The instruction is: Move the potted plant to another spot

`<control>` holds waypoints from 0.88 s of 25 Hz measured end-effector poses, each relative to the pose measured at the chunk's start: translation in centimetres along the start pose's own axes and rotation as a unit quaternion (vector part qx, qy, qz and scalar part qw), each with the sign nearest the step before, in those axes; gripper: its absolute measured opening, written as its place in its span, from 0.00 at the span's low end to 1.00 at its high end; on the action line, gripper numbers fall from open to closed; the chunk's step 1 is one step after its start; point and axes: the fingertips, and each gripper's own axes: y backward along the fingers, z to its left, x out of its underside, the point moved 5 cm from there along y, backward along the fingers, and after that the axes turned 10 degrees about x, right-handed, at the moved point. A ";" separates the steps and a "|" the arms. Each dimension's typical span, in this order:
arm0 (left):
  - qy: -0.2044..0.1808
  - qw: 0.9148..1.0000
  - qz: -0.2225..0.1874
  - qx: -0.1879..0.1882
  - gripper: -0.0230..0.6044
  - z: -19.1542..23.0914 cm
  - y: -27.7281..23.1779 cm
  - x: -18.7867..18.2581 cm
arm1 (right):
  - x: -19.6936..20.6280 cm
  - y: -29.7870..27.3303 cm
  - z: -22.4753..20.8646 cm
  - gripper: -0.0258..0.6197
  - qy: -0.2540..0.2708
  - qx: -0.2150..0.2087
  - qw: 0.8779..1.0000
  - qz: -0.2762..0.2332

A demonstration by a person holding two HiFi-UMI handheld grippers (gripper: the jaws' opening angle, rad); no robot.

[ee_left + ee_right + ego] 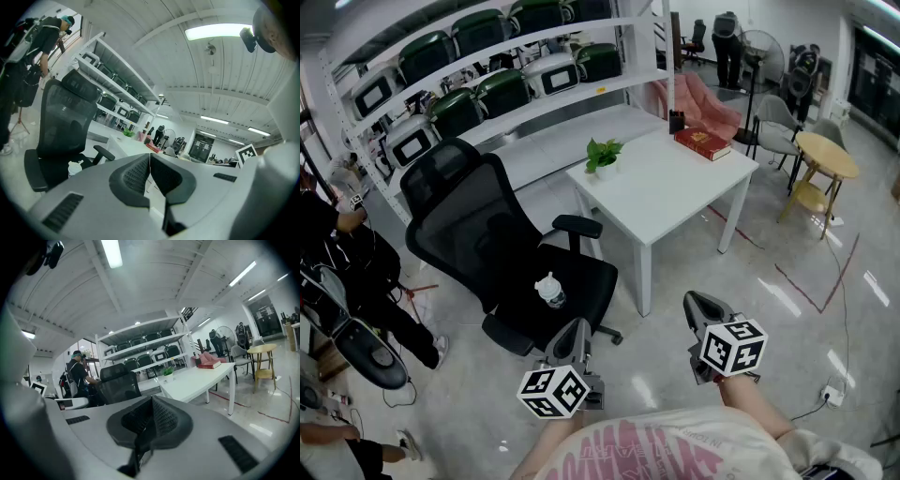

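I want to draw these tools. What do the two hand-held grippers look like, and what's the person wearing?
The left hand-held gripper and right hand-held gripper are smooth grey, with two pointed jaws lined with dark ribbed pads. Each carries a white cube with black square markers. The person wears a white top with pink lettering.

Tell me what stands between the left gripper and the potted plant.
In the head view, a black office chair with a bottle on its seat stands between the left gripper and the potted plant.
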 end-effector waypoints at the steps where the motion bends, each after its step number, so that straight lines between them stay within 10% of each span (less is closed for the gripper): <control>1: 0.001 1.000 -0.001 -0.001 0.08 -0.2 -0.2 -0.1 | -0.2 0.0 -0.3 0.06 0.000 0.000 1.000 0.000; 22: 0.052 0.997 -0.002 -0.062 0.08 -1.3 -4.1 5.7 | 0.2 -2.7 -8.9 0.06 -0.028 -0.017 0.999 0.043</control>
